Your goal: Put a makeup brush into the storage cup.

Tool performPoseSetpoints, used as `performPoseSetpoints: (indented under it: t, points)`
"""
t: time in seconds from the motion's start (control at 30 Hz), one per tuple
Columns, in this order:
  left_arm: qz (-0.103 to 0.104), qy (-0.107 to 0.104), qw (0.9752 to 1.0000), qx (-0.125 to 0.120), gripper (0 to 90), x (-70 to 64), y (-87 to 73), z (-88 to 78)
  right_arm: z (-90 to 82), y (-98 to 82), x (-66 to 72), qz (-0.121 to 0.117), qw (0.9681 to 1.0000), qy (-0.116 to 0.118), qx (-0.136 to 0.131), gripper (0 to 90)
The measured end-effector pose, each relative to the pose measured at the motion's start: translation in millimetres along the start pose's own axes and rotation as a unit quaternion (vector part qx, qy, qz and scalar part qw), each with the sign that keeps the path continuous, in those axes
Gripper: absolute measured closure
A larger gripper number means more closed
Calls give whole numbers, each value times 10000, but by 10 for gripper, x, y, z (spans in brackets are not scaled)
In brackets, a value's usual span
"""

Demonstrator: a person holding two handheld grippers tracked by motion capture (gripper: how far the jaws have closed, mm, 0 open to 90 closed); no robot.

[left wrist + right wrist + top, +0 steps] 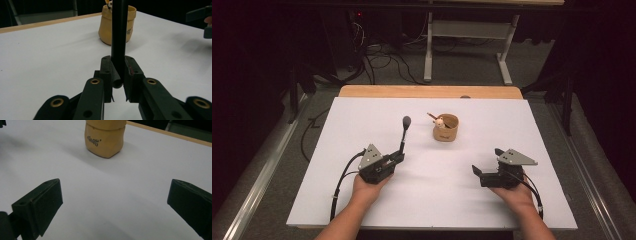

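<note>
Black spoon (pixel 404 134) clamped by its handle between the jaws of the left gripper (pixel 398 159); the left gripper view shows the handle (pixel 118 37) standing up from between the two pads, butt end just below them. The high view adds the rounded head (pixel 406 121) beyond the jaw tips, pointing away from the person. Ahead of these jaws and slightly right stands a tan pouch-like cup (pixel 446 128) on the white table (pixel 362 115), well apart from both grippers. The high view shows small items inside the cup (pixel 440 121). The right gripper view shows dark writing on the cup's side (pixel 94 141), not legible. Right gripper (pixel 487 161): jaws wide open with bare table between them, cup ahead (pixel 105 137).
</note>
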State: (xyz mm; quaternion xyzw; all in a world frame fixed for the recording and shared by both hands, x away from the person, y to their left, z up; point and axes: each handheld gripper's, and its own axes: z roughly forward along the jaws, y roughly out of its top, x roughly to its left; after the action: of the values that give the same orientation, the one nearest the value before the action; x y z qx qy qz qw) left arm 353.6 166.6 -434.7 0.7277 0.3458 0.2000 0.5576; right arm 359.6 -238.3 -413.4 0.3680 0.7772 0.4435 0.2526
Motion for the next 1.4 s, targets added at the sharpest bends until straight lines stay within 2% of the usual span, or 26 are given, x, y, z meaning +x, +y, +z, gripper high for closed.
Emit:
performPoseSetpoints:
  t: [0.2,0.4,0.57,0.83,0.97,1.23,1.3,1.4]
  points:
    - [-59,-175,9998,-86,790,-27,14,-1,-2,-1,14,33,10000,66,-60,28]
    - [-47,-313,9995,-83,790,-79,28,20,-2,54,59,130,9993,199,-289,36]
    - [0,-412,9991,-105,790,-135,46,39,16,153,143,-24,9988,214,-440,49]
    - [111,-494,9987,-78,790,-199,65,60,94,339,296,-142,9981,369,-463,77]
    - [127,-546,9984,-79,790,-229,70,69,123,464,313,-17,9973,389,-631,96]
    - [108,-696,9975,-106,790,-333,76,90,207,698,383,-150,9968,469,-622,129]
    - [86,-747,9971,-131,790,-363,78,94,179,712,430,-221,9960,507,-706,134]
    - [117,-836,9963,-138,790,-416,84,101,159,678,482,-316,9957,551,-677,140]
